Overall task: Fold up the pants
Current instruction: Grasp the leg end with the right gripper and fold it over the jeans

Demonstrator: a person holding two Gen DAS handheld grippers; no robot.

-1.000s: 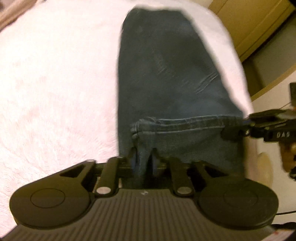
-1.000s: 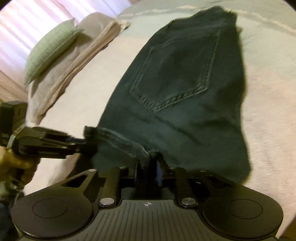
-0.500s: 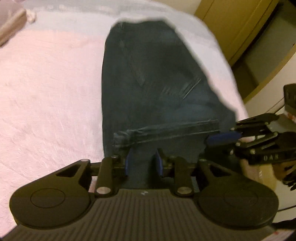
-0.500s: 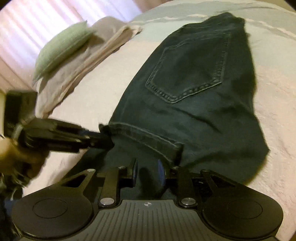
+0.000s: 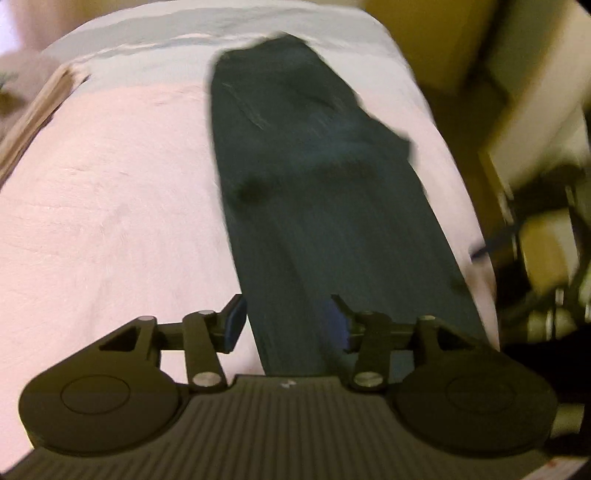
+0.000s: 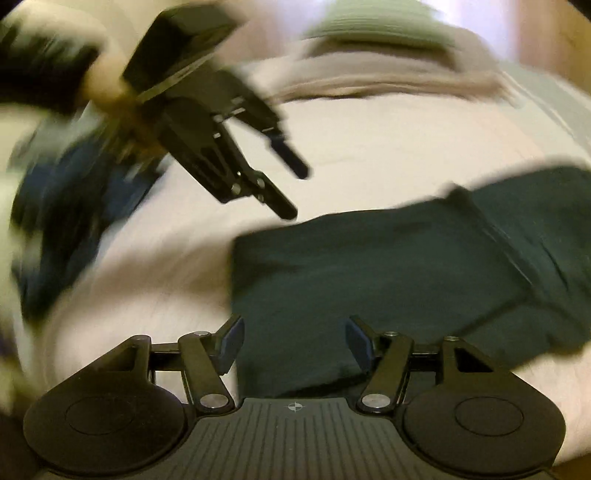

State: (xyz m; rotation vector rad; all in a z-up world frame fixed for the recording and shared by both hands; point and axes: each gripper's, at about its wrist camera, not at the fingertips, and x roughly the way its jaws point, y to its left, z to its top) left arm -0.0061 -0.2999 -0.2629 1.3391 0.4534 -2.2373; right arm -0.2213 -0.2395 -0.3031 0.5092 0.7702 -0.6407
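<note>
We count one pair of dark pants (image 5: 317,206), lying folded through the middle of the frame on the pale bedspread (image 5: 110,206). Our left gripper (image 5: 288,325) and right gripper (image 6: 294,341) both gape wide and empty. One green pillow (image 6: 376,27) sits blurred at top.

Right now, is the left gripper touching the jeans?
Apart. The right wrist view shows the left gripper raised above the bedspread, its open fingers clear of the jeans with pale bedding between.
</note>
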